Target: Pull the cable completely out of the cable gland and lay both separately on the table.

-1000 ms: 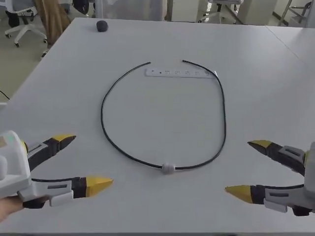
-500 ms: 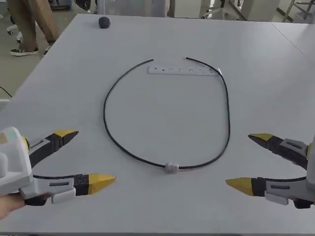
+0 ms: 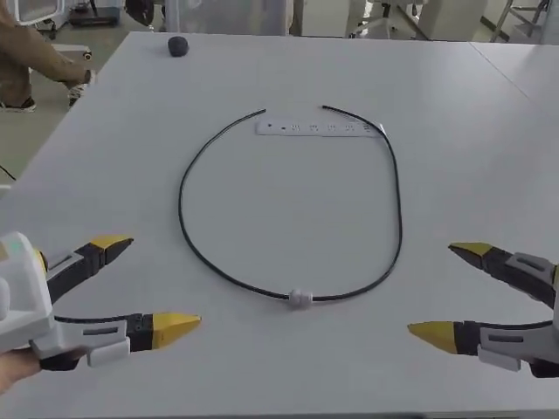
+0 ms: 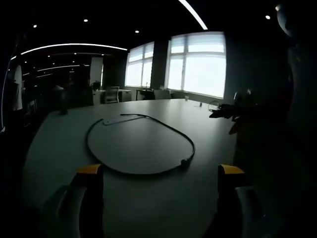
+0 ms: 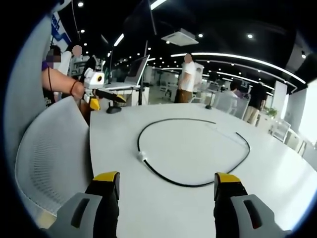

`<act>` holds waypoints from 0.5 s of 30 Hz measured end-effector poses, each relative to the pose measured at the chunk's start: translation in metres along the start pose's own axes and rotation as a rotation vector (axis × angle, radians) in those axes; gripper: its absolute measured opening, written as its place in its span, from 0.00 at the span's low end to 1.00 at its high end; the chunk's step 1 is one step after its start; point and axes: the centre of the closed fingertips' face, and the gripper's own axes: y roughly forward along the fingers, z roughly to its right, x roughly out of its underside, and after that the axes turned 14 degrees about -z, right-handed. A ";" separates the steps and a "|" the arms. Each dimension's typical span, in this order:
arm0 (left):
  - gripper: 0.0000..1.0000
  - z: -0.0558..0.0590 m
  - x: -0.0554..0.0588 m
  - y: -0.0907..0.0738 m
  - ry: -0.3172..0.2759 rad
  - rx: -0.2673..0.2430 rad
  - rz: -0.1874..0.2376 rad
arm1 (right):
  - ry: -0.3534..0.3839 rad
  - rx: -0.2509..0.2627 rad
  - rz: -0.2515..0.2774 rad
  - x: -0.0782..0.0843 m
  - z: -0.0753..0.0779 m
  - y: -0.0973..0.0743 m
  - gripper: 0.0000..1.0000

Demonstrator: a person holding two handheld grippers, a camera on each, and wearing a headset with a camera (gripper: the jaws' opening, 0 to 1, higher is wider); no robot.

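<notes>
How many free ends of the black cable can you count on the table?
2. One cable end lies by the white strip's left end; the other lies just beyond its middle. None seems hidden.

The head view is lit brightly and evenly from above; the white table is rendered without glare, and only faint shadows are cast beside the cable. The left gripper view is heavily underexposed — detail is lost to darkness, while the windows at upper centre are blown out. The right gripper view is well exposed under ceiling light strips at the top — lines are bowed toward the edges of both gripper views.
</notes>
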 end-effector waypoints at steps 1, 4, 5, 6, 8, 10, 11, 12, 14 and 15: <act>0.97 -0.001 0.001 0.000 -0.002 -0.001 -0.003 | 0.006 -0.005 0.002 0.000 0.000 0.000 0.78; 0.97 -0.001 0.003 -0.001 -0.006 0.000 -0.009 | 0.012 -0.007 0.002 0.001 -0.001 0.000 0.79; 0.97 -0.002 0.003 -0.001 -0.005 -0.001 -0.010 | 0.010 -0.005 -0.001 0.002 -0.001 0.000 0.79; 0.97 -0.002 0.003 -0.001 -0.002 -0.005 -0.010 | 0.002 -0.002 -0.004 0.002 -0.001 0.000 0.79; 0.97 -0.003 0.004 -0.001 -0.012 -0.003 -0.008 | 0.004 -0.006 -0.005 0.002 -0.002 0.001 0.79; 0.97 -0.004 0.003 0.000 -0.008 -0.008 -0.007 | 0.000 -0.012 -0.007 0.001 -0.003 0.003 0.78; 0.96 -0.003 0.003 0.000 -0.006 -0.006 -0.010 | -0.007 -0.015 -0.011 -0.001 -0.004 0.006 0.78; 0.96 -0.003 0.002 0.000 -0.007 -0.003 -0.009 | -0.015 -0.020 -0.011 -0.002 -0.005 0.008 0.78; 0.96 0.001 -0.004 0.000 0.007 -0.001 0.003 | -0.036 -0.035 -0.027 -0.003 -0.006 0.013 0.77; 0.96 0.001 -0.006 0.000 0.009 0.000 0.009 | -0.052 -0.049 -0.037 -0.003 -0.006 0.018 0.77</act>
